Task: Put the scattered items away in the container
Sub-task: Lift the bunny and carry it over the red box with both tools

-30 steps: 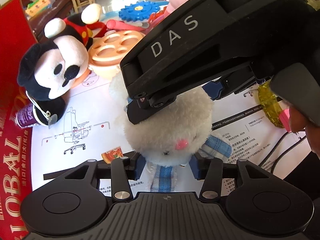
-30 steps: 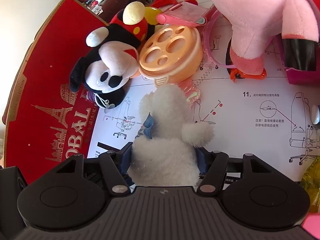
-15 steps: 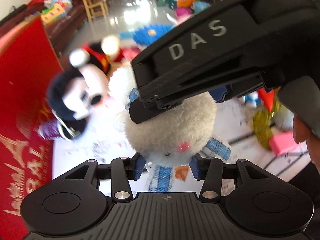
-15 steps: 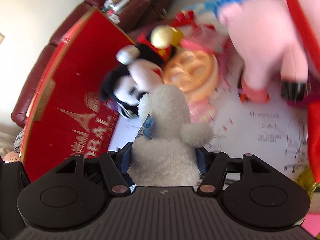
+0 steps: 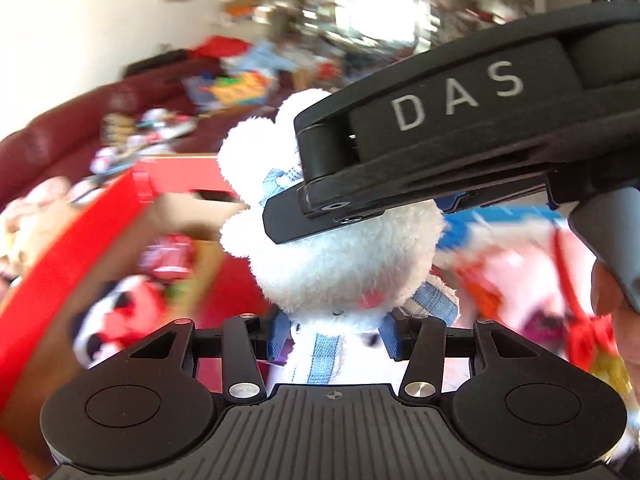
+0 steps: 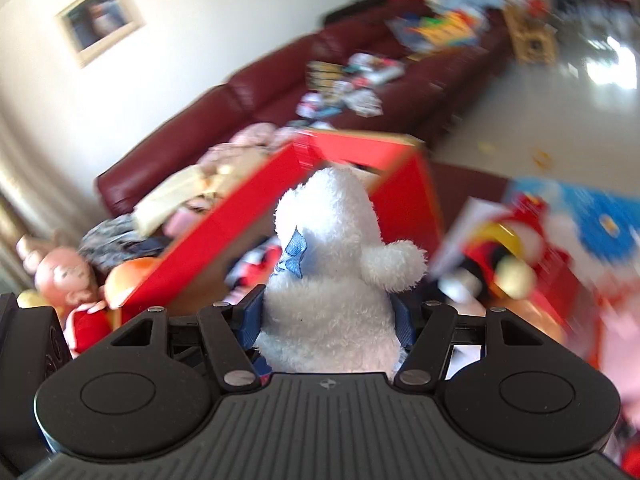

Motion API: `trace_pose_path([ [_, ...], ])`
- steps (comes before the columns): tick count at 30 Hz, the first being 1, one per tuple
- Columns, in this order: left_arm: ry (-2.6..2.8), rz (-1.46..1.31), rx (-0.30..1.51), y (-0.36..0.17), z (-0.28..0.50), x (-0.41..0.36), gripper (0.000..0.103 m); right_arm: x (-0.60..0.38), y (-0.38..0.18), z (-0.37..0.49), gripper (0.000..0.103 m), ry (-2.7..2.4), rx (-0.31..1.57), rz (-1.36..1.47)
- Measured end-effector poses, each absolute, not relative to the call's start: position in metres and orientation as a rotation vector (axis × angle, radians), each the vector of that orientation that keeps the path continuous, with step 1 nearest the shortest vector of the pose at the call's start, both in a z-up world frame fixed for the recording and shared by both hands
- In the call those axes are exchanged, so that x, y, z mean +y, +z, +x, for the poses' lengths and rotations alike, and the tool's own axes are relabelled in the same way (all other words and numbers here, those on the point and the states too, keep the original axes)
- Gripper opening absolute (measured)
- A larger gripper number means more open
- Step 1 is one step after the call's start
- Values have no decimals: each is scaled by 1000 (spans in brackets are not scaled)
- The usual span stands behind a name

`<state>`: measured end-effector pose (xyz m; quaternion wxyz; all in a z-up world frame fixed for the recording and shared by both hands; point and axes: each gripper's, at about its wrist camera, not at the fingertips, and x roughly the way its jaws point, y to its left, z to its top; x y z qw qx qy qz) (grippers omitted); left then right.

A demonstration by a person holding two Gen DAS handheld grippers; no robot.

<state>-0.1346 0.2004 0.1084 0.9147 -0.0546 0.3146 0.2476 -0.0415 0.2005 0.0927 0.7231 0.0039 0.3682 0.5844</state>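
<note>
Together, both grippers clamp the white plush bunny: the left gripper has its jaws pressed on the neck by the checked scarf, the right gripper squeezes the body from behind. Held aloft, the bunny hangs in front of the red box, whose open top lies just beyond it.

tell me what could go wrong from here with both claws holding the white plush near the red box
1. Both the left claw and the right claw are clamped on the same white plush toy; if the hands drift apart it could stretch or slip out.
2. The red box already looks crowded inside, so the toy may catch on its rim or perch on top.
3. The surroundings are heavily blurred, so aiming for the opening may be harder.
</note>
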Motion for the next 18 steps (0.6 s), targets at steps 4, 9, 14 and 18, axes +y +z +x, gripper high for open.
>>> trace_pose_path([
  [4, 646, -169, 615, 120, -163, 231, 49, 249, 109, -68, 68, 1408, 778, -45],
  [9, 770, -230, 613, 121, -193, 259, 49, 298, 111, -100, 68, 1522, 792, -111],
  [14, 857, -280, 612, 120, -212, 280, 49, 331, 111, -125, 68, 1587, 833, -149],
  [18, 896, -294, 606, 123, -225, 288, 49, 344, 115, -139, 70, 1623, 827, -165],
])
